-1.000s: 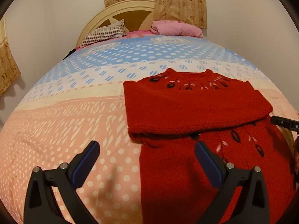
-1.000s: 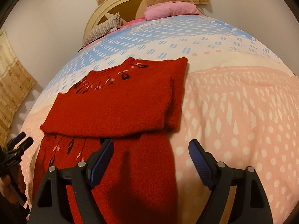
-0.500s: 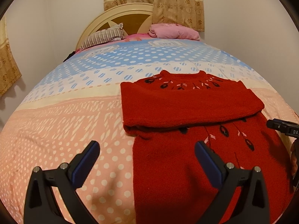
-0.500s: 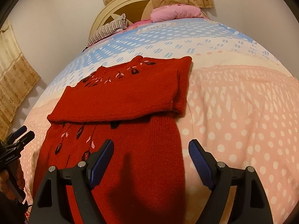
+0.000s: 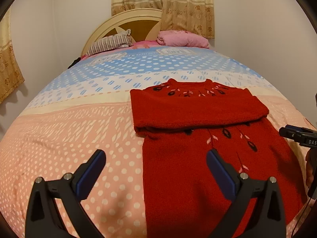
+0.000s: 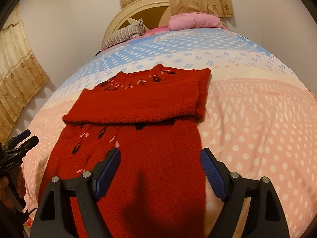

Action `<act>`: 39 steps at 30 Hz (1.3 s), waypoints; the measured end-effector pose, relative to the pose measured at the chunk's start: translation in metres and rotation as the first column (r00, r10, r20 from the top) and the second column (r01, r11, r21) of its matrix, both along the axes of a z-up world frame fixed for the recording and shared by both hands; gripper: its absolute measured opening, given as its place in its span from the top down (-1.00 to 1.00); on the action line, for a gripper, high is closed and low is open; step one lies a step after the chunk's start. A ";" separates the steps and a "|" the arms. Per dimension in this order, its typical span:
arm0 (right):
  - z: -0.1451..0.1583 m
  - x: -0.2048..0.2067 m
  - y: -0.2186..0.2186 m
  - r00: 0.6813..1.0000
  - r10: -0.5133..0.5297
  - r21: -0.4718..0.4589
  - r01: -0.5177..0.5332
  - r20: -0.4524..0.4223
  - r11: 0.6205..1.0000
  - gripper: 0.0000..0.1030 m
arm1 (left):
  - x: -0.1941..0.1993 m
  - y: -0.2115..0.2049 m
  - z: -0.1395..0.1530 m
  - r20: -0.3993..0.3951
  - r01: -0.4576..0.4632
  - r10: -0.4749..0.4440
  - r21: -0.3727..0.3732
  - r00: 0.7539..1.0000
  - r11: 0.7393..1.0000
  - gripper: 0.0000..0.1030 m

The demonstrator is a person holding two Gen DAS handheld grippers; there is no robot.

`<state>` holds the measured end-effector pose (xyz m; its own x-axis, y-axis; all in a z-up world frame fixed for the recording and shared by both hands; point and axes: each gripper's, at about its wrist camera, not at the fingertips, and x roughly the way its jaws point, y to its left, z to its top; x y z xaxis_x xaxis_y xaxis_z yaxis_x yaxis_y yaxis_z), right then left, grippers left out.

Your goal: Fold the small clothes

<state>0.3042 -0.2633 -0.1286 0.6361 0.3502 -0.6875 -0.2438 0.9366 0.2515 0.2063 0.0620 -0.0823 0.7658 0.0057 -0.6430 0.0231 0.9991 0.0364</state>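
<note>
Since the sleeves are folded across the chest into a thick band, the red sweater (image 5: pixel 200 130) lies flat on the dotted bedspread (image 5: pixel 69 138), its lower body stretching toward the cameras (probably set up for a bottom-to-top fold). It fills the 12 to 3 o'clock part of the left view. The left gripper (image 5: pixel 155 175) hangs wide open with nothing in it, straddling the sweater's left edge. The right gripper (image 6: pixel 159 175) is equally wide and empty, hovering above the hem's right side.
</note>
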 end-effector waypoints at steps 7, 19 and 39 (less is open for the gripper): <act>0.000 -0.023 0.009 0.999 0.034 -0.008 -0.034 0.003 0.999 -0.60 | -0.021 0.003 0.003 0.016 0.004 -0.004 -0.001 1.000 1.000 -1.00; -0.007 -0.054 0.007 0.999 0.045 -0.014 -0.045 -0.017 0.999 -0.61 | -0.048 0.011 0.002 0.006 0.003 -0.003 0.007 1.000 1.000 -1.00; -0.010 -0.100 0.004 0.996 0.079 -0.030 -0.080 -0.041 0.996 -0.60 | -0.102 0.036 -0.010 -0.033 -0.008 0.008 -0.006 0.999 1.000 -0.99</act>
<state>0.2038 -0.2598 -0.1384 0.5793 0.3762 -0.7231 -0.3085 0.9223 0.2327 0.1043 0.0977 -0.0919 0.7438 0.0079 -0.6684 0.0163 0.9994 0.0299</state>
